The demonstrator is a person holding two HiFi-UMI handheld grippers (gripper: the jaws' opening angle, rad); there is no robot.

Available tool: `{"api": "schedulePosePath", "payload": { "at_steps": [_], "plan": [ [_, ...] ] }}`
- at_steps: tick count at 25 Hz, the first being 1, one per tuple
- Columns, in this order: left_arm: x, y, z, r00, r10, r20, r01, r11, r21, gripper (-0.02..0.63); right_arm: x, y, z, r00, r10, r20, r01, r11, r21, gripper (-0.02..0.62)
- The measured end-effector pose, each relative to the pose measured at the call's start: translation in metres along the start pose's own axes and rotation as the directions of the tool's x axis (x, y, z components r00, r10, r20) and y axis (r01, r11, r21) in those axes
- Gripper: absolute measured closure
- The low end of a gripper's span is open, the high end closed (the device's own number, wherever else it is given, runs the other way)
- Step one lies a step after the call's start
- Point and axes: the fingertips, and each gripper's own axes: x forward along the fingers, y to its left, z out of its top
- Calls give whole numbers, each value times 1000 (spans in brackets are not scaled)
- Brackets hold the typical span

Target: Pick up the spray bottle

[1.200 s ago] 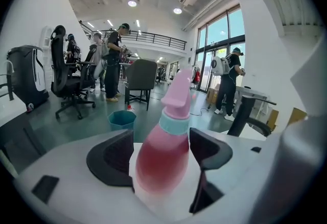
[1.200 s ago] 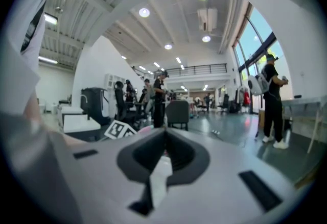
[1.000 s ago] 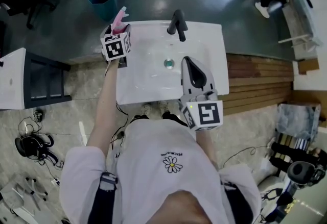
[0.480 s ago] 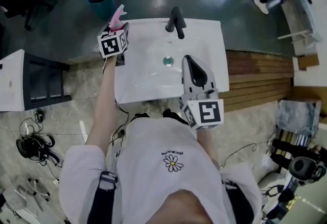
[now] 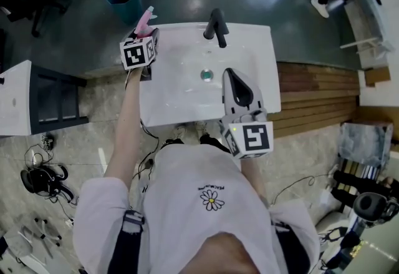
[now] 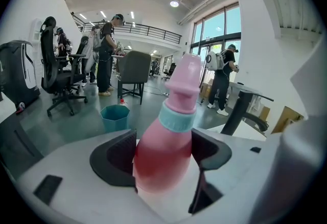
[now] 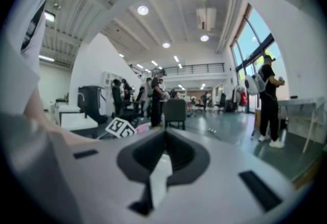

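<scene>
Although a second has passed, the left hand-held gripper (image 6: 163, 155) has hardly moved from the back-left corner of the sink (image 5: 181, 95). Its jaws stay clamped on the body of the pink spray bottle (image 6: 171, 136), which leans rightward between them. The grasp looks made, but the lift seems barely begun. The right hand-held gripper (image 7: 164, 154) hangs closed and empty over the sink's front-right rim. No label shows on the bottle, and the shirt print (image 5: 211, 199) is too small to read.
</scene>
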Motion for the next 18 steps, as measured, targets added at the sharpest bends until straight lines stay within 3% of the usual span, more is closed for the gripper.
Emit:
{"api": "schedulePosePath", "payload": {
  "at_steps": [6, 13, 18],
  "plan": [
    [-5, -6, -1, 1000, -21, -15, 22, 1000, 19, 273, -5, 1, -1, 1000, -1, 0, 1, 1000, -1, 566],
    [-24, -26, 29, 997, -36, 67, 32, 997, 68, 274, -9, 0, 5, 1000, 2, 13, -2, 1000, -1, 566],
    [-64, -51, 64, 983, -71, 172, 51, 992, 116, 273, -11, 3, 8, 999, 13, 32, -13, 1000, -5, 566]
  ]
}}
